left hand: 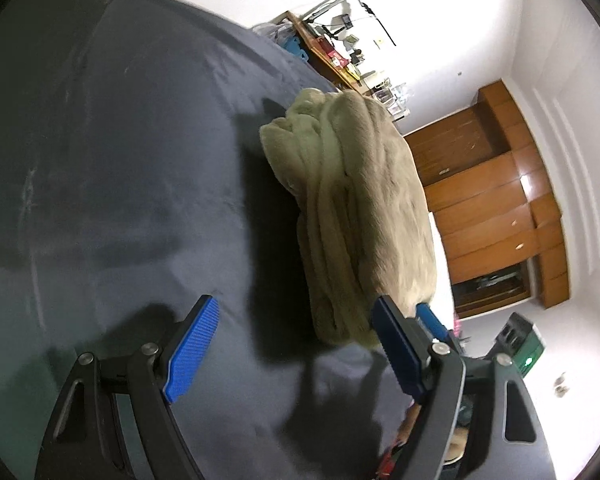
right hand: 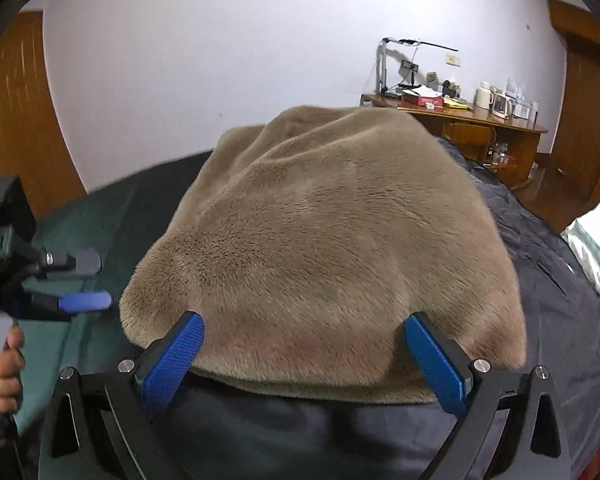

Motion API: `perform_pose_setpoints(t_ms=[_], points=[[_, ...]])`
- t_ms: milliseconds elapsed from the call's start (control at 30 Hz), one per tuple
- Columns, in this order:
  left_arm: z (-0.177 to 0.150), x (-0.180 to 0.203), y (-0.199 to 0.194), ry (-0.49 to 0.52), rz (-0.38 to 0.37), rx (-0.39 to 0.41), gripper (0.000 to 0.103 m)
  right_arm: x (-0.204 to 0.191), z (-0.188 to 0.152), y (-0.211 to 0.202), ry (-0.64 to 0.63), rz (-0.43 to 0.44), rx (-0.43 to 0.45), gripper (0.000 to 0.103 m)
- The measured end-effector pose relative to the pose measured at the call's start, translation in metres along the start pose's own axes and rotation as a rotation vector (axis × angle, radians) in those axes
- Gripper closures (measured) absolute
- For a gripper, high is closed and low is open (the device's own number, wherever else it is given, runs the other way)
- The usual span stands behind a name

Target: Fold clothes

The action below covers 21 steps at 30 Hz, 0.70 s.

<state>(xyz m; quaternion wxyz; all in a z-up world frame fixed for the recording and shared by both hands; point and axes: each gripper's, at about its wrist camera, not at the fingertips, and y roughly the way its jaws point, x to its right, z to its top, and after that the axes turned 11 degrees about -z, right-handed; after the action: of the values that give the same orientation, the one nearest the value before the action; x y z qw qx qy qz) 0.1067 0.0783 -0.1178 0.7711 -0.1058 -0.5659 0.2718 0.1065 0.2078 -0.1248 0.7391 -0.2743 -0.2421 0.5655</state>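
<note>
A folded tan fleece garment (right hand: 324,240) lies in a thick stack on the dark bed cover (right hand: 560,300). My right gripper (right hand: 304,346) is open, and its blue fingertips (right hand: 176,352) touch the stack's near edge on either side without clamping it. In the left wrist view the same garment (left hand: 364,208) shows its layered side. My left gripper (left hand: 296,344) is open just beside the stack's near end, with nothing between its fingers and only the bed cover (left hand: 120,160) under them. The left gripper (right hand: 86,301) also appears at the left of the right wrist view, held by a hand (right hand: 0,372).
A wooden desk (right hand: 480,128) crowded with bottles, a kettle and a lamp stands against the white wall beyond the bed. Brown wardrobe doors (left hand: 492,208) are at the side. A green box (left hand: 522,346) sits on the floor. Something pale and shiny (right hand: 596,240) lies at the bed's right edge.
</note>
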Motion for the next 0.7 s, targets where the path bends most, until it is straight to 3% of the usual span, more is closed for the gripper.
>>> perform_pose_setpoints(t_ms=[200, 500, 700], points=[[-0.016, 0.040, 0.007, 0.130, 0.032, -0.024, 0.019, 0.041, -0.003, -0.009, 0.074, -0.027, -0.006, 0.001], [-0.016, 0.080, 0.038, 0.186, -0.065, -0.070, 0.019, 0.109, -0.019, -0.009, 0.043, -0.152, -0.075, 0.001], [-0.007, 0.094, 0.063, 0.205, -0.106, -0.078, 0.019, 0.121, -0.019, 0.011, 0.014, -0.202, -0.094, 0.001]])
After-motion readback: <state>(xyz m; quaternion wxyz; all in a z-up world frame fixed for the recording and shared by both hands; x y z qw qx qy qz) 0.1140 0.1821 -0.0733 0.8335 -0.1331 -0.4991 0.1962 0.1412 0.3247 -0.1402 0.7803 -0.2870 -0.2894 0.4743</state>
